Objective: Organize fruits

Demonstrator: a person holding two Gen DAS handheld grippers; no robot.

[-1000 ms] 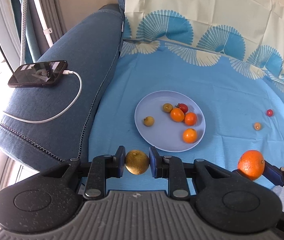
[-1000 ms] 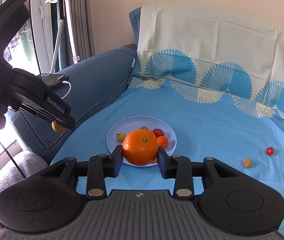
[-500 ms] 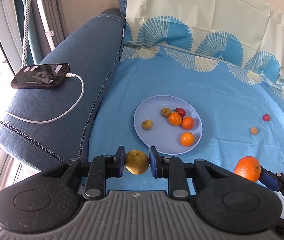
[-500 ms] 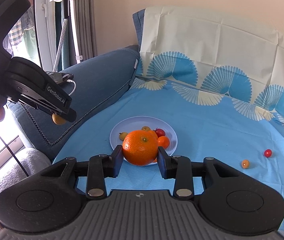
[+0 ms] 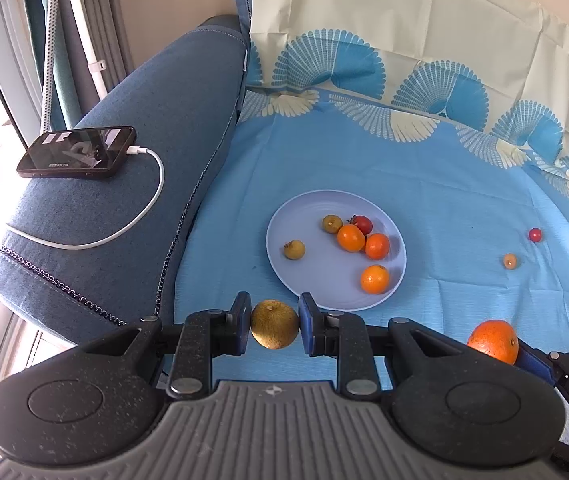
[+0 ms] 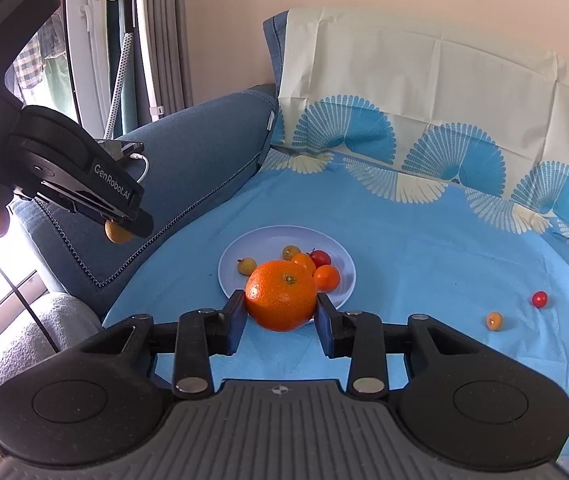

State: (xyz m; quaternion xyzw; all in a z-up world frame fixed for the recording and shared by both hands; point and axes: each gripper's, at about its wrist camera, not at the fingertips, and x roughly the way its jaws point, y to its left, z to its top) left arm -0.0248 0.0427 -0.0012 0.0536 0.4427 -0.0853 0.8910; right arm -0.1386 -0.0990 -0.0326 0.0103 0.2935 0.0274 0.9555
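My left gripper (image 5: 274, 323) is shut on a yellow-brown round fruit (image 5: 274, 324) and holds it above the blue cloth, near the front left of the pale blue plate (image 5: 284, 248). My right gripper (image 6: 280, 316) is shut on a large orange (image 6: 280, 300), in front of the plate (image 6: 228, 268). The plate holds several small fruits: oranges, yellow ones and a red one. A red cherry tomato (image 5: 535, 234) and a small orange fruit (image 5: 509, 260) lie loose on the cloth to the right. The orange also shows in the left wrist view (image 5: 493, 341).
A blue sofa armrest (image 5: 156, 152) stands on the left with a phone (image 5: 78, 152) and white charging cable (image 5: 152, 204) on it. A patterned cloth-covered backrest (image 5: 424, 40) rises behind. Curtains and a window are at far left.
Both grippers have drawn back and up a little from the plate, each still holding its fruit. The plate looks smaller and farther in both views.
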